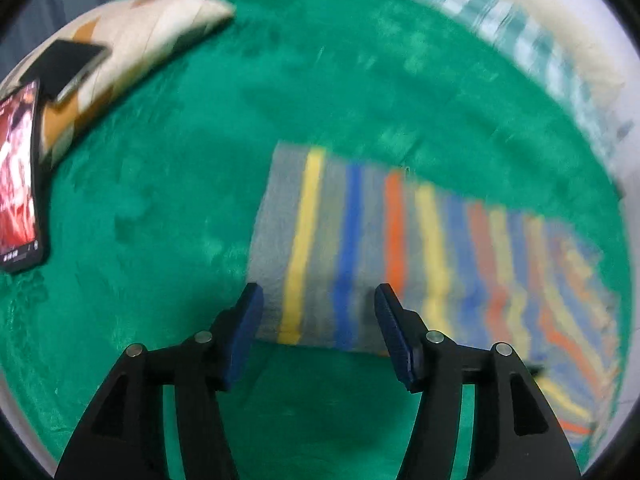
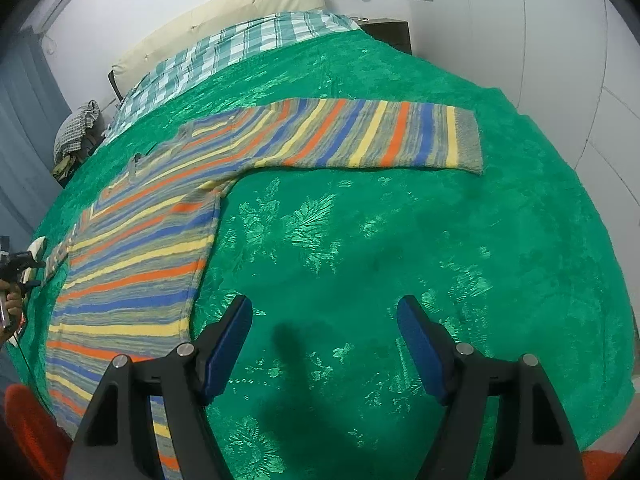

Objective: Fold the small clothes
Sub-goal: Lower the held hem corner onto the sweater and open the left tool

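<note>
A striped knit sweater (image 2: 136, 264) in grey, yellow, blue and orange lies flat on the green blanket (image 2: 400, 240). One sleeve (image 2: 380, 136) stretches out to the right. In the left wrist view the other sleeve (image 1: 360, 232) is blurred, its cuff end nearest the camera. My left gripper (image 1: 318, 292) hangs open just above that cuff, and the pads do not press on the cloth. My right gripper (image 2: 324, 302) stands open over bare blanket to the right of the sweater's body, with nothing between its fingers.
A patterned pillow (image 1: 152, 32) with a dark device (image 1: 66, 64) on it lies at the far left, beside a lit phone (image 1: 18, 184). A checked sheet (image 2: 224, 52) and a cream headboard (image 2: 240, 4) close the far end. A hand (image 2: 12, 280) shows at the left edge.
</note>
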Tool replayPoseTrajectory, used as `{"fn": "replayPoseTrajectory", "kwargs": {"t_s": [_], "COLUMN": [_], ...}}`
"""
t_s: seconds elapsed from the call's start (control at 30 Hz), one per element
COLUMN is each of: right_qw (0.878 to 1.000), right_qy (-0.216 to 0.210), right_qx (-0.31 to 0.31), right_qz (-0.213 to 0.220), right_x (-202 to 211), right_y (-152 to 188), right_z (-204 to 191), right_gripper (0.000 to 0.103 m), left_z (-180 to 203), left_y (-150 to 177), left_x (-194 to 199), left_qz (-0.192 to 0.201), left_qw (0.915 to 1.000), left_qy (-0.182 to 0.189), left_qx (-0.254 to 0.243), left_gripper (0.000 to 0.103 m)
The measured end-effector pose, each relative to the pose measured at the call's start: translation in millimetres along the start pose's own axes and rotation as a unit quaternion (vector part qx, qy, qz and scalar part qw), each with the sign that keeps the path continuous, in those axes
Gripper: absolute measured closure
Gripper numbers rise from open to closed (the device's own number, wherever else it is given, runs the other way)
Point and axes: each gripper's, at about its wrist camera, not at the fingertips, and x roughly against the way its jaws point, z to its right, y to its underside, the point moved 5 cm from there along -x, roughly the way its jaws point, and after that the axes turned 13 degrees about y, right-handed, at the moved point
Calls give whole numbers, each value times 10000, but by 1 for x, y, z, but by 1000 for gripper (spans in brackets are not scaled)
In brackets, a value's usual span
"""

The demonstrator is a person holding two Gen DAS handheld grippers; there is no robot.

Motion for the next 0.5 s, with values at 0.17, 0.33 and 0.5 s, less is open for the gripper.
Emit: {"fn": "replayPoseTrajectory", "kwargs": {"t_s": [0.17,0.33,0.5], "right_qw": [9993,9985,9969], "right_qy": [225,417,736], "right_qx": [-200,-317,-224], "right_qz": [215,146,176], "right_x": [8,5,2], "right_y": [-4,-8,-10], "right_z": [10,14,14], "right_gripper": [29,29,7], "left_z": [-2,20,15], "left_y": [27,90,126], "left_x": [31,60,31], "left_qz": [336,461,79], "left_qw": [9987,9917,9927], "left_qy": [-135,280,168], "left_qx": [-349,-1163,-1195], "left_gripper": [36,14,8]}}
